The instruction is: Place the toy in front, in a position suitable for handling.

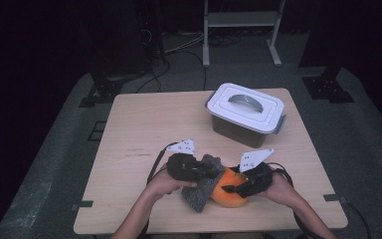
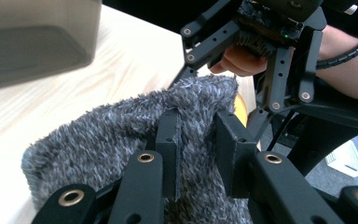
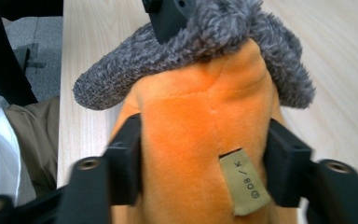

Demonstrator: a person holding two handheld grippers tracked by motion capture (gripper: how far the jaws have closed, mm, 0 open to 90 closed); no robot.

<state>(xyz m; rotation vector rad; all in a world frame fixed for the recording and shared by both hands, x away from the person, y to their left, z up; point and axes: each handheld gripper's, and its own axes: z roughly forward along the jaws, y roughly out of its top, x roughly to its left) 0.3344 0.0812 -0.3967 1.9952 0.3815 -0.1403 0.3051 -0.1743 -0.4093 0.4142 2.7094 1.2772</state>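
An orange plush toy (image 1: pixel 229 196) lies near the table's front edge, its far end covered by a grey fuzzy cloth (image 1: pixel 201 191). My left gripper (image 1: pixel 210 169) is shut on the cloth; in the left gripper view its jaws (image 2: pixel 198 135) pinch a fold of the grey cloth (image 2: pixel 98 140). My right gripper (image 1: pixel 231 185) comes from the right and grips the toy. In the right gripper view its jaws (image 3: pixel 205 144) press both sides of the orange plush toy (image 3: pixel 196 112), which carries a small tan label. The grey cloth (image 3: pixel 191 42) caps the toy's top there.
A grey storage box with a white handled lid (image 1: pixel 246 112) stands at the back right of the wooden table (image 1: pixel 144 124). The person's hands and forearms come in at the front edge. Stands and cables sit on the floor behind.
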